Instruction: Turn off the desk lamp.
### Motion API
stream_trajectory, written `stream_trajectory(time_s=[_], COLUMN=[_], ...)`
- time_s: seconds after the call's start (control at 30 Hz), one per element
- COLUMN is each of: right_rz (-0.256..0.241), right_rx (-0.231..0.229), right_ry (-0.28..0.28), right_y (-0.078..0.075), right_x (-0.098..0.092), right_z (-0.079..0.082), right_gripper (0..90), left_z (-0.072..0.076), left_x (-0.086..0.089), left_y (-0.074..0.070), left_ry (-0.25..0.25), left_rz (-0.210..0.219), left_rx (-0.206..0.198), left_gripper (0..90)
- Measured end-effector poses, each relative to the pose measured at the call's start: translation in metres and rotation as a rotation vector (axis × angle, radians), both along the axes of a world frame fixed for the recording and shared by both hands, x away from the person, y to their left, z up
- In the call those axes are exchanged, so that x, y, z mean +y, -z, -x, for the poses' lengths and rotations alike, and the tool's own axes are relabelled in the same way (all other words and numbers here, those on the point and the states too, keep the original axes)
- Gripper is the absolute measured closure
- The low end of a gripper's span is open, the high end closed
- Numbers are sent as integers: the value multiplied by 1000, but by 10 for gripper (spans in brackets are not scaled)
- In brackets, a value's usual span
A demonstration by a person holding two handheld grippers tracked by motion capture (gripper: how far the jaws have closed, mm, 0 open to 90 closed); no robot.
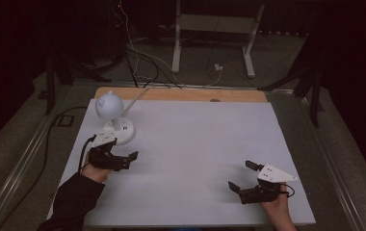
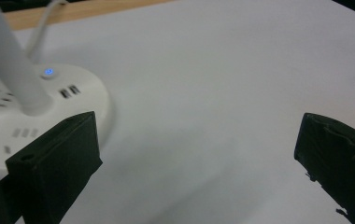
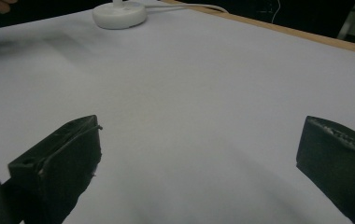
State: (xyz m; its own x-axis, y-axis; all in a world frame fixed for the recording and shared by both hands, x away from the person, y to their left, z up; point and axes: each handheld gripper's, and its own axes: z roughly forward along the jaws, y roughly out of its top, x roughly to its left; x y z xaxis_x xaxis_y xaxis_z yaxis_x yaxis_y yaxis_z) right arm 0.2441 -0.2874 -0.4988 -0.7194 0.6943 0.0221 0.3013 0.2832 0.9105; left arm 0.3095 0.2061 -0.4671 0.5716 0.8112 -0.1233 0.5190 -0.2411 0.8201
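While both tools rest low over the white worktop [image 1: 190, 144], I see my left tool [image 1: 123, 161] spread wide just beside the lamp base [image 1: 118, 131], and my right tool [image 1: 242, 177] released, well apart.

High view looked down and forward over your table [image 1: 195, 144], left gripper view sat low, close beside the lamp base [image 2: 7, 116], right gripper view faced that base [image 3: 119, 14] from well across, all three shared it.
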Motion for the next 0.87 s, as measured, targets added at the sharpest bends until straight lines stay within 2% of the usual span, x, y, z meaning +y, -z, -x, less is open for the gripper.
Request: stream_trajectory(time_s=[0.5, 0.67, 0.87], right_rz=[1, 0, -1], right_rx=[-3, 2, 1], right_ry=[0, 0, 0], right_y=[0, 0, 0], right_x=[0, 0, -1], right_z=[0, 0, 0], right_gripper=[0, 0, 0], left_z=[40, 48, 50], left_x=[-11, -13, -13], left_y=[18, 27, 35], left_ry=[130, 166, 201], left_rz=[-53, -47, -64], left_rx=[31, 42, 40], left_gripper=[6, 6, 6])
